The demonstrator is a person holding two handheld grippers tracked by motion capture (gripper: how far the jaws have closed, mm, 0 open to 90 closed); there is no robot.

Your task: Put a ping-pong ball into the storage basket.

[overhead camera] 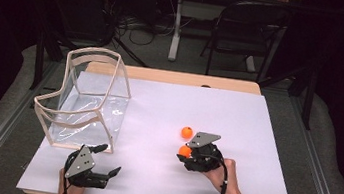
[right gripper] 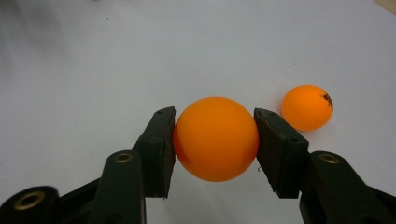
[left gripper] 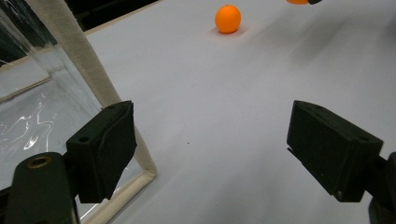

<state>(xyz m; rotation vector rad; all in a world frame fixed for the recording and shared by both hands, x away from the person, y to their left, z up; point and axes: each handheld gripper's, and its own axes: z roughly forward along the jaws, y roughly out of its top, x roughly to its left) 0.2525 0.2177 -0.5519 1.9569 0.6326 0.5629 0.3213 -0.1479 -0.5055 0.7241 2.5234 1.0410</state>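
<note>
The right gripper (right gripper: 215, 140) is clamping a ball (right gripper: 215, 138) (perhaps just off the table (overhead camera: 238, 116)); the left gripper (left gripper: 210, 149) is gaping near the bag (overhead camera: 86, 101).

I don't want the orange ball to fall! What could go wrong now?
The right gripper pinches the held ball only at its round, smooth sides, so it might pop out if the squeeze loosens or the hand jerks. The other ball lies loose on the white table just beside it; a bump could send it rolling off. The clear bag looks soft and light, and the left gripper is open beside it, so the bag may tip or sag.
</note>
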